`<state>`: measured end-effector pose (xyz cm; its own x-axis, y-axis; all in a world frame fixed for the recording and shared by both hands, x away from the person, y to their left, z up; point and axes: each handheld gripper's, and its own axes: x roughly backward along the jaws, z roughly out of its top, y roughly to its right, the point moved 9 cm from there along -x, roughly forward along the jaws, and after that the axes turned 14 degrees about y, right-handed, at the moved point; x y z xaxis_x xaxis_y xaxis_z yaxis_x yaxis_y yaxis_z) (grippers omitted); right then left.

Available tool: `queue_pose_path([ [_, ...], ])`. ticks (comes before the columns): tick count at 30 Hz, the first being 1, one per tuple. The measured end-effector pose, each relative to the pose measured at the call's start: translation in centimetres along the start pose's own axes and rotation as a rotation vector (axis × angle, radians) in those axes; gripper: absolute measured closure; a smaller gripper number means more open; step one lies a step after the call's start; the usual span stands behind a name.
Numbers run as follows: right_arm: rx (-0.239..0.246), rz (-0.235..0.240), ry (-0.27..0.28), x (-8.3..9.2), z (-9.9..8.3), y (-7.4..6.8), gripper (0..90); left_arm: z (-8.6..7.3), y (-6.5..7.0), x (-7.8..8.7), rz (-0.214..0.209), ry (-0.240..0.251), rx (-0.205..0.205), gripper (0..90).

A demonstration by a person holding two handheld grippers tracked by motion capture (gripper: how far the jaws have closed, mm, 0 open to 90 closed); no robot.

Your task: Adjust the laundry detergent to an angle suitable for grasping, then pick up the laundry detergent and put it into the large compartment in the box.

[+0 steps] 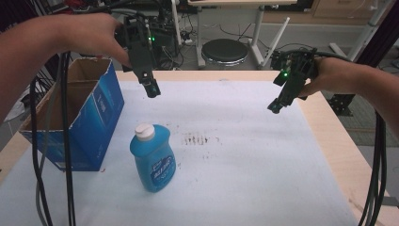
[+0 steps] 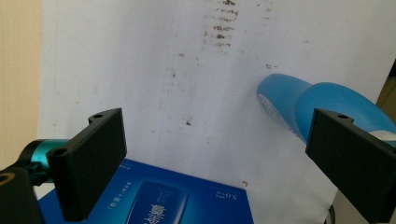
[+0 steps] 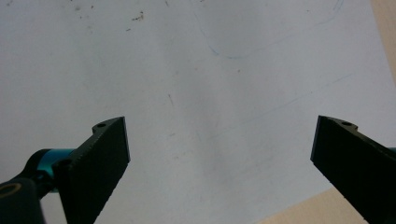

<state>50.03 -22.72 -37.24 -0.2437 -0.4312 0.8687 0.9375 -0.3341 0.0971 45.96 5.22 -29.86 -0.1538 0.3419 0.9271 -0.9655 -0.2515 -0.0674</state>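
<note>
One blue dish-soap bottle (image 1: 153,158) stands capped beside one open blue carton (image 1: 89,117), interior hidden; both tongs, left tongs (image 1: 152,88) and right tongs (image 1: 275,106), hover wide, empty.

Glossy blue plastic bottle (image 1: 153,159), printed cardboard box (image 1: 89,117), stained matt white paper (image 1: 244,141), pale wood table (image 1: 343,155).

both claws (image 1: 152,88) (image 1: 275,106) raised, agape

The light is soft and even, with only faint shadows. The pictures look a bit blurry and grainy. The white sheet (image 1: 244,155) looks bright.
</note>
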Motion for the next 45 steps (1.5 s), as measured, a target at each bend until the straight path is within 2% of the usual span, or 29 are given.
queue_pose_path([
  [9,0.008,-0.009,0.001,0.5,0.0,-0.5,3.6,0.2,0.7,0.5,0.015,0.007,-0.017,5.2],
  [15,0.014,-0.005,0.018,0.7,0.3,-0.8,3.6,0.4,0.7,0.4,0.012,0.008,-0.01,5.2],
  [25,0.016,0.0,0.008,0.3,0.3,-0.6,3.6,0.3,0.7,0.4,0.015,0.005,-0.016,5.2],
  [31,0.019,0.001,0.008,0.4,0.3,-0.8,3.6,0.2,0.8,0.7,0.025,0.007,-0.006,5.2],
  [37,0.021,-0.002,0.004,0.6,0.3,-1.0,3.6,0.3,1.2,1.1,0.03,0.013,0.029,5.2],
  [38,0.022,-0.003,0.006,0.6,0.3,-1.0,3.6,0.3,1.4,1.3,0.027,0.013,0.059,5.2],
  [40,0.021,-0.004,0.009,0.7,0.3,-1.0,3.6,0.3,1.5,1.4,0.025,0.008,0.071,5.2],
  [42,0.023,-0.006,0.008,0.8,0.2,-1.0,3.6,0.2,1.7,1.4,0.044,0.016,0.112,5.2],
  [45,0.027,-0.006,0.011,0.7,0.2,-1.0,3.6,0.1,2.1,1.5,0.04,0.016,0.164,5.2],
])
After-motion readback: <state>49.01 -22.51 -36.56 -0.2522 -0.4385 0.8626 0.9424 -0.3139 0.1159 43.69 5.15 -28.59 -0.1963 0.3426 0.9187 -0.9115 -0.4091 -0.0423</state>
